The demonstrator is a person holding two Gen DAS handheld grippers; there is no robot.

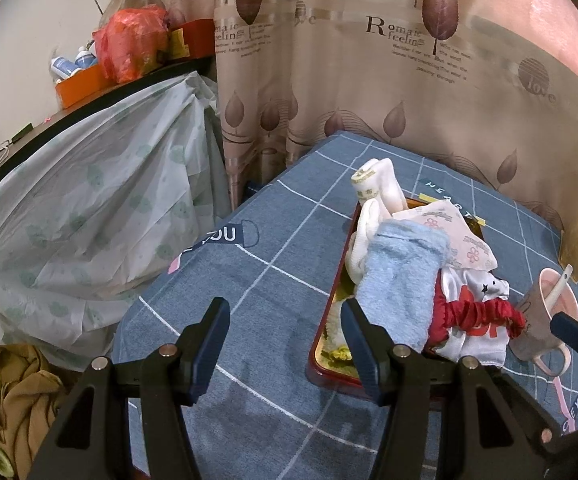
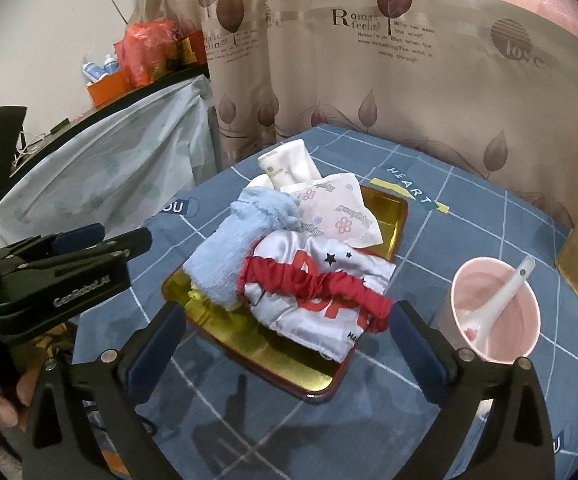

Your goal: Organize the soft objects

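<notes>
A red tray with a gold inside [image 2: 305,376] [image 1: 323,360] lies on the blue checked tablecloth. In it are piled a light blue towel [image 2: 225,256] [image 1: 397,284], a white satin cloth with a red ruffle [image 2: 321,292] [image 1: 473,320], a flowered tissue pack [image 2: 337,212] [image 1: 461,236] and a white rolled cloth [image 2: 285,162] [image 1: 381,184]. My left gripper [image 1: 285,320] is open and empty, just left of the tray's near end; it also shows in the right wrist view [image 2: 101,240]. My right gripper [image 2: 289,328] is open and empty, just in front of the satin cloth.
A pink mug with a white spoon [image 2: 497,312] [image 1: 545,316] stands right of the tray. A leaf-print curtain [image 2: 409,80] hangs behind the table. A plastic-covered bench [image 1: 89,208] with a red bag [image 1: 133,44] stands at left. Crumpled brown cloth [image 1: 13,396] lies low left.
</notes>
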